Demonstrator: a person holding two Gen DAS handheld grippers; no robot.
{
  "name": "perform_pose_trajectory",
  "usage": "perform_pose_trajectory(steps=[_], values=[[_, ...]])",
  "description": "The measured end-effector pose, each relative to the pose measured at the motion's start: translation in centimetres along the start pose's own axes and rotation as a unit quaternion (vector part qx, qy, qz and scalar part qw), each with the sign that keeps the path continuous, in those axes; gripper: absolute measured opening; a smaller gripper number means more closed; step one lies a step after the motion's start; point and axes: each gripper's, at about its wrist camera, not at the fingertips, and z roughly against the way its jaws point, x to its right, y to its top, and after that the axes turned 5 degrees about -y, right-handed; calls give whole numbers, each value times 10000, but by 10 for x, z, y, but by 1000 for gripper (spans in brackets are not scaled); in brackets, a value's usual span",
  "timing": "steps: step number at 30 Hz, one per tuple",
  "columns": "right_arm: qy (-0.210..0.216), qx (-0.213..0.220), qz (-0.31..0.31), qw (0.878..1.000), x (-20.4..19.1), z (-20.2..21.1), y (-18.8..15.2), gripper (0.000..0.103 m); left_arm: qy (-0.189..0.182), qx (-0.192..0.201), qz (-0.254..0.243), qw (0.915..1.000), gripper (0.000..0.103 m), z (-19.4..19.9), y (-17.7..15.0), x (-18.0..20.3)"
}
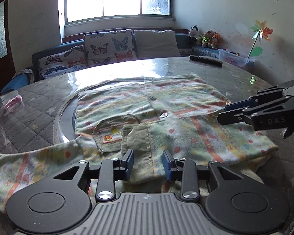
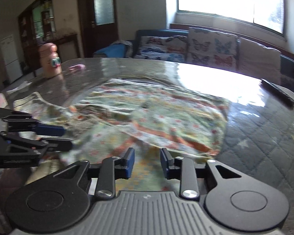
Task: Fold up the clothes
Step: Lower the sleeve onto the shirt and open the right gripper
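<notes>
A small green, orange and white patterned button-up garment (image 1: 162,113) lies spread on the round table, one sleeve folded over its right side and the other sleeve (image 1: 29,162) trailing to the near left. My left gripper (image 1: 148,164) is open, its blue-padded fingers low over the collar at the near edge. My right gripper (image 1: 228,111) is seen side-on over the garment's right part. In the right wrist view the garment (image 2: 156,117) is blurred; my right gripper (image 2: 147,163) is open just above its near edge, and the left gripper (image 2: 66,138) is at the left.
The table (image 1: 235,72) has a grey quilted cover under shiny clear plastic. A black remote (image 1: 205,60) lies at the far right, and a plastic box (image 1: 237,57) beyond it. A pink bottle (image 2: 50,60) and a pink item (image 2: 77,67) are at the far left. A sofa with cushions (image 1: 109,47) stands behind.
</notes>
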Motion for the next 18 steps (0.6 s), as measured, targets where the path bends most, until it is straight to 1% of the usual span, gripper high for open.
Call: perform_pose_trajectory(steps=[4,7,10,15,18], values=[[196,40,460,9987,-29,-4,-2,33,92,-7,33,10000,35,4,-4,-2],[308,-87,661,9973,-43,-10,-6,33,158,16,108,9998,36,8,-5,-5],[308,-72,884,9956,-54,-9,-6,33,258,64,205,9994,37,15,-6,-11],[356,82,817,9960,-60,-10,5,33,472,154,399,9980,38,27,-9,-24],[452,93,854,9953,-68,-16,8,33,631,206,510,9965,44,34,-12,-33]])
